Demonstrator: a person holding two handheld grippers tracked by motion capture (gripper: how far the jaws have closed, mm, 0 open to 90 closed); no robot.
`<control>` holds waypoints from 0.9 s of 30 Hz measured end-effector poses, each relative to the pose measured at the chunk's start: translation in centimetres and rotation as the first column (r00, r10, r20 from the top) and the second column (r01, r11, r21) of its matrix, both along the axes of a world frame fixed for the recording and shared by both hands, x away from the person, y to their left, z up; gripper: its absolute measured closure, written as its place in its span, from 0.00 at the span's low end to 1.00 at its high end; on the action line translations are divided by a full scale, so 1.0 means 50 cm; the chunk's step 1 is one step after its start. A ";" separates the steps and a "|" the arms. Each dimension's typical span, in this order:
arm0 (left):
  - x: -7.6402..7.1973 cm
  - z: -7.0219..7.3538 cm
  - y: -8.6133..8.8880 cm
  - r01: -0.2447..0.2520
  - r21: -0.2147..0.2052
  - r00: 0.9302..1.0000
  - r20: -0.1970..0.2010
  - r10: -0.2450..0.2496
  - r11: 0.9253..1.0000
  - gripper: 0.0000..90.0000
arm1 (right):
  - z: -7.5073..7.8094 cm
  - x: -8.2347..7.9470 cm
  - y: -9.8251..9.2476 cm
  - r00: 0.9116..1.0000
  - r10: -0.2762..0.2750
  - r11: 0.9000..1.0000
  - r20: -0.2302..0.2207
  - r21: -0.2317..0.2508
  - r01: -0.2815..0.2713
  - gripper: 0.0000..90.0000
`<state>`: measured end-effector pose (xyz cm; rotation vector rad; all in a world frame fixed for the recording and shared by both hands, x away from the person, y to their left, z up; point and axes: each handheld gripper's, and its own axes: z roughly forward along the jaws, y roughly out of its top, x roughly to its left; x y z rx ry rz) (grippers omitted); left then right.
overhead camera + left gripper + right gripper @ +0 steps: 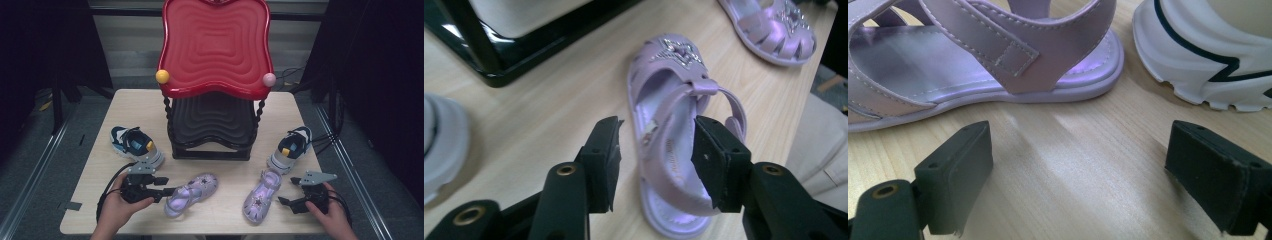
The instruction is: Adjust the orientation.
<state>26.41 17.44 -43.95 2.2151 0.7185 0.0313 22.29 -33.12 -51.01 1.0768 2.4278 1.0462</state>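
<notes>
We see the left gripper [656,160] jaws spread astride the lilac plastic star sandal's [674,130] heel; the right gripper [1078,175] jaws gape over bare bench [1073,165].

A pale table in a dim room

We see a light wooden table [145,107] on grey floor [35,165], black curtains [45,45] hanging on both sides, a pale slatted wall [127,40] behind, and metal rails [37,157] running along the floor.
</notes>
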 end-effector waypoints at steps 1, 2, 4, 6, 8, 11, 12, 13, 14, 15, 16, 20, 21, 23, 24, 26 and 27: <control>0.001 -0.001 -0.007 0.007 0.010 1.000 -0.007 -0.007 1.000 0.61 | 0.000 0.000 0.000 1.000 0.000 1.000 0.000 0.000 0.000 0.12; 0.002 -0.002 -0.014 0.009 0.022 1.000 -0.002 -0.009 1.000 0.61 | 0.000 0.000 0.000 1.000 0.000 1.000 0.000 0.000 0.000 0.12; 0.004 -0.004 -0.026 0.013 0.042 1.000 0.003 -0.013 0.999 0.61 | 0.000 0.000 0.000 1.000 0.000 1.000 0.000 0.000 0.000 0.12; 0.006 -0.007 -0.036 0.012 0.052 1.000 0.007 -0.012 0.999 0.62 | 0.000 0.000 0.000 1.000 0.000 1.000 0.000 0.000 0.000 0.12; 0.009 -0.013 -0.044 0.009 0.070 1.000 0.010 -0.010 0.998 0.63 | 0.000 0.000 0.000 1.000 0.001 1.000 0.000 0.000 -0.001 0.12; 0.013 -0.023 -0.048 0.012 0.101 1.000 0.017 -0.014 0.995 0.64 | 0.000 0.000 0.000 1.000 0.000 1.000 0.000 0.000 0.000 0.12; 0.014 -0.025 -0.048 0.007 0.108 1.000 0.018 -0.009 0.994 0.64 | 0.000 0.000 0.000 1.000 0.000 1.000 0.000 0.000 0.000 0.12; 0.015 -0.027 -0.049 0.007 0.104 1.000 0.015 -0.009 0.995 0.65 | 0.000 0.000 0.000 1.000 0.000 1.000 0.000 0.000 0.000 0.12; 0.015 -0.028 -0.050 0.003 0.111 1.000 0.018 -0.005 0.994 0.66 | 0.000 0.000 0.000 1.000 0.000 1.000 0.000 0.000 0.000 0.12; 0.016 -0.030 -0.051 0.005 0.118 1.000 0.016 -0.007 0.993 0.67 | 0.000 0.000 0.000 1.000 0.000 1.000 0.000 0.000 0.000 0.12; 0.016 -0.030 -0.054 0.004 0.127 1.000 0.017 -0.006 0.992 0.68 | 0.000 0.000 0.000 1.000 0.000 1.000 0.000 0.000 0.000 0.12; 0.018 -0.034 -0.060 0.001 0.147 1.000 0.015 -0.003 0.989 0.70 | 0.000 0.000 0.000 1.000 0.000 1.000 0.000 0.000 0.000 0.12; 0.019 -0.037 -0.061 0.000 0.141 1.000 0.013 -0.002 0.990 0.71 | 0.000 0.000 0.000 1.000 0.000 1.000 0.000 0.000 0.000 0.12; 0.020 -0.040 -0.063 -0.002 0.143 1.000 0.012 0.001 0.990 0.71 | 0.000 0.000 0.000 1.000 0.000 1.000 0.000 0.000 0.000 0.12; 0.020 -0.041 -0.065 -0.006 0.146 1.000 0.016 0.004 0.989 0.71 | 0.000 0.000 0.000 1.000 0.000 1.000 0.000 0.000 0.000 0.12; 0.020 -0.043 -0.067 -0.005 0.144 1.000 0.018 0.003 0.990 0.72 | 0.000 0.000 0.000 1.000 0.002 1.000 0.002 0.000 -0.002 0.12; 0.020 -0.044 -0.068 -0.008 0.144 1.000 0.019 0.005 0.990 0.72 | 0.000 0.000 0.000 1.000 0.000 1.000 0.000 0.000 0.000 0.12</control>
